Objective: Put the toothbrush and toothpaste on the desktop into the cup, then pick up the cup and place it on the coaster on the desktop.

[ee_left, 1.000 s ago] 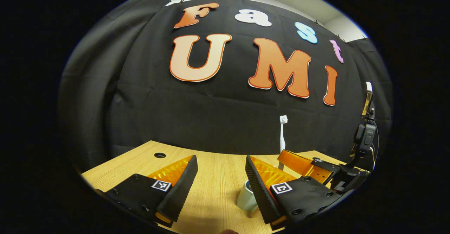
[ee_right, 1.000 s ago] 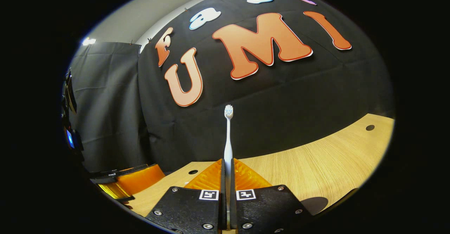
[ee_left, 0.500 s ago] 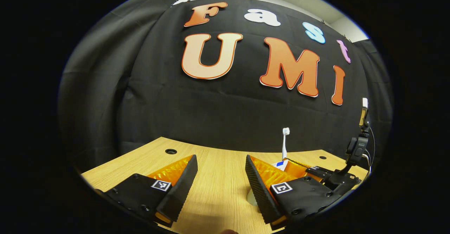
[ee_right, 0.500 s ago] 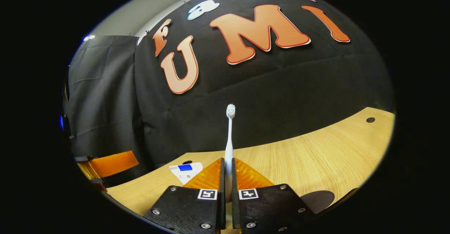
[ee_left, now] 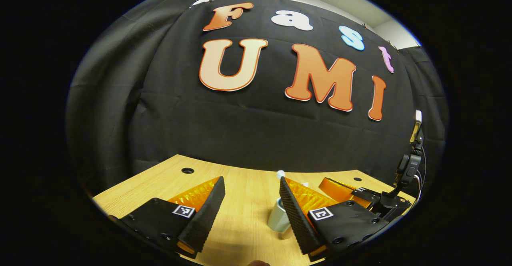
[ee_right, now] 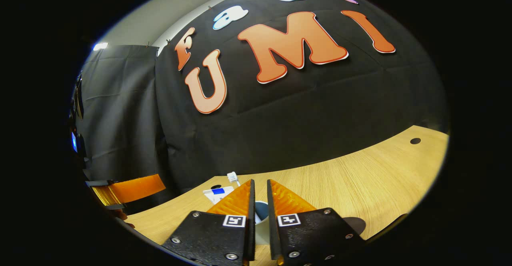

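Right gripper view: right gripper (ee_right: pixel 259 202) above the white cup (ee_right: pixel 261 214), fingers slightly parted, pinching nothing. Toothbrush (ee_right: pixel 233 177) with head poking up beyond the left finger, toothpaste (ee_right: pixel 218 193) lying flat on the wooden surface (ee_right: pixel 360 178) just beside. Left gripper view: left gripper (ee_left: pixel 251 202) with fingers spread wide, empty; cup (ee_left: pixel 279 216) standing just left of its right finger.

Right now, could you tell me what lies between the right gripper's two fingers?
In the right gripper view, the cup shows through the narrow gap of the right gripper.
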Available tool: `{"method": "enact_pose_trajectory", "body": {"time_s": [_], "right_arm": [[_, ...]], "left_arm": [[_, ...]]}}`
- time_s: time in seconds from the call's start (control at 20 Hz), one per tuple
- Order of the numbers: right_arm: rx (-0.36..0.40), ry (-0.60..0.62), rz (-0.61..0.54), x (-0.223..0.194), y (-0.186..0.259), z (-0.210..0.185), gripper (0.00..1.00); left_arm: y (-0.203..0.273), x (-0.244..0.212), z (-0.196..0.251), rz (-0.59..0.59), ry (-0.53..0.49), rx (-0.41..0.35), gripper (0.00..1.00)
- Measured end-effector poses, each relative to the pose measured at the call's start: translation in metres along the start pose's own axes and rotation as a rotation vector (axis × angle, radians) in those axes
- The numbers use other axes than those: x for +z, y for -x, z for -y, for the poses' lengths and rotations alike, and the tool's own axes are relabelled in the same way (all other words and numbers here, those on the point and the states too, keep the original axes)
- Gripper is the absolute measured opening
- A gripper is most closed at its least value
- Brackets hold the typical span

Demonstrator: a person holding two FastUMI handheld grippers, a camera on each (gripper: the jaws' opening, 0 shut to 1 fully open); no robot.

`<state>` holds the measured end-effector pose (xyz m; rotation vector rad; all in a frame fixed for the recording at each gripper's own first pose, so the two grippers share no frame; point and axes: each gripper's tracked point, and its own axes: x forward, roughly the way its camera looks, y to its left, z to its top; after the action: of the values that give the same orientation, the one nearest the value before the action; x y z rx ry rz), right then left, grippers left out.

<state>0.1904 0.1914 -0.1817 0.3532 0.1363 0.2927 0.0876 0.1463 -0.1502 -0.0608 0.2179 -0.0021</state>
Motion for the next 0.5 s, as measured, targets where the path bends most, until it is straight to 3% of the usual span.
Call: {"method": "enact_pose_trajectory", "body": {"time_s": [0.1, 0.15, 0.2, 0.25, 0.3, 0.35, 0.4, 0.5], "right_arm": [[0.019, 0.038, 0.003, 0.010, 0.014, -0.005, 0.28], [0.022, 0.062, 0.004, 0.016, 0.021, -0.006, 0.42], [0.027, 0.079, 0.004, 0.020, 0.030, -0.006, 0.37], [0.040, 0.087, 0.011, 0.028, 0.040, -0.007, 0.48], [0.047, 0.093, 0.021, 0.037, 0.048, -0.006, 0.58], [0.044, 0.098, 0.033, 0.046, 0.059, -0.001, 0.69], [0.043, 0.102, 0.043, 0.057, 0.068, 0.004, 0.74], [0.041, 0.115, 0.060, 0.073, 0.088, 0.014, 0.84]], "left_arm": [[0.005, 0.005, 0.016, -0.020, -0.034, -0.017, 0.92], [0.005, 0.008, 0.024, -0.031, -0.053, -0.028, 0.94], [0.004, 0.010, 0.033, -0.048, -0.073, -0.042, 0.94], [0.002, 0.012, 0.040, -0.068, -0.088, -0.049, 0.88], [0.002, 0.012, 0.044, -0.090, -0.096, -0.052, 0.96], [0.001, 0.012, 0.047, -0.120, -0.099, -0.059, 0.97], [0.000, 0.011, 0.050, -0.154, -0.100, -0.068, 0.93], [-0.003, 0.009, 0.054, -0.228, -0.107, -0.078, 0.97]]}}
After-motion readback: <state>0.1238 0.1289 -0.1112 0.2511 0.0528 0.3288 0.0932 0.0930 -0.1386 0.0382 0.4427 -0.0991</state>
